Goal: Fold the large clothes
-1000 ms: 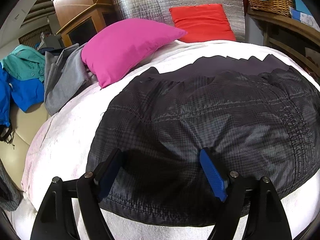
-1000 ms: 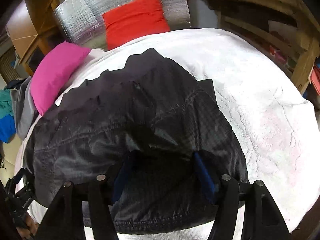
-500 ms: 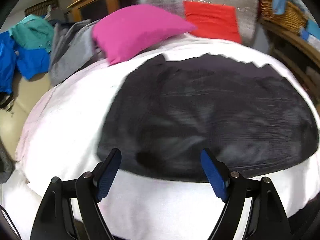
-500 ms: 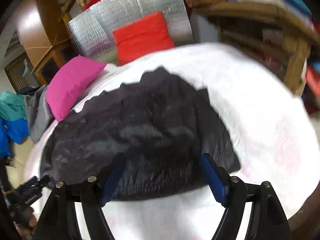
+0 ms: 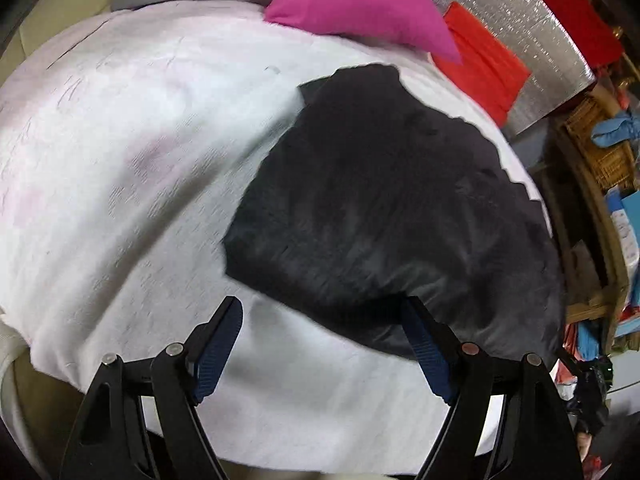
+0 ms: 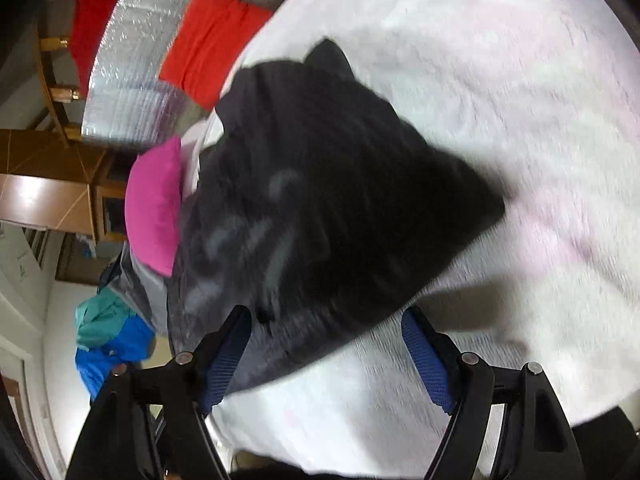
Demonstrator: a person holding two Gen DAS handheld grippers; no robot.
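So both grippers are tipping down over the bed (image 5: 120,160) here, which is wearing a white fuzzy cover and filling most of each view. The dark jacket (image 5: 392,208) is lying flat on that cover, folded into a chunky block; in the left wrist view it's sitting from the centre out toward 4 o'clock, in the right wrist view (image 6: 320,200) it's running from the middle toward 8 o'clock. The left gripper (image 5: 320,344) is hanging at 6 o'clock with its blue pads spread wide, nothing pinched: its right pad is sitting against the jacket's near edge, the left one is over bare cover. The right gripper (image 6: 324,352) has just been opening up and its pads are standing well apart too, with the jacket's near corner showing in the gap but not squeezed. Both views are rolled sideways and pretty blurry. Pink pillow (image 5: 352,0) is lying at 12 o'clock in the left view, red pillow (image 5: 480,64) at 2 o'clock leaning on the silver padded headboard (image 5: 532,40). A wicker basket (image 5: 600,148) at 3 o'clock is holding something blue (image 5: 616,130), can't tell what. Teal and blue clothes (image 6: 108,340) are piling up at 8 o'clock in the right view.
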